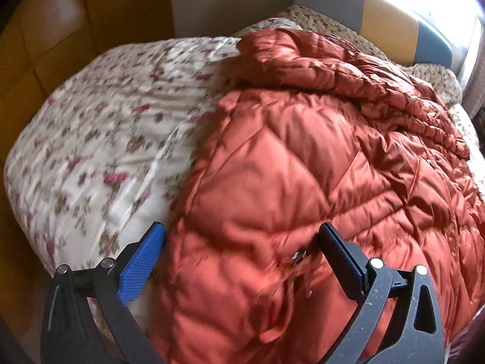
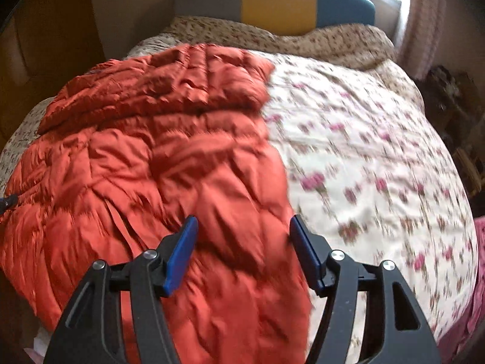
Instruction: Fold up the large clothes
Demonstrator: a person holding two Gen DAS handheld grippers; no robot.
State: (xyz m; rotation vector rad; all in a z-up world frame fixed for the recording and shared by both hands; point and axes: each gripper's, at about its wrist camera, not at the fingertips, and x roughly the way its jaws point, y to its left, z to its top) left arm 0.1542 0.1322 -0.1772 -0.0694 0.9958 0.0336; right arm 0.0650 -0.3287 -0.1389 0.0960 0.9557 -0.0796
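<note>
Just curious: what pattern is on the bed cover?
Cream bed cover with small pink-red flowers, clearest in the right wrist view.

A cream quilted bedspread with pink flowers [image 2: 363,157] covers the bed below a padded grey, yellow and teal headboard [image 2: 279,0], with brown wooden panelling [image 1: 60,30] alongside.

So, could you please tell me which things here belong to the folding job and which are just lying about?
Part of the job:
- orange quilted jacket
- left gripper, open
- right gripper, open

Just there:
- floral bedspread
- striped headboard
- pillows
</note>
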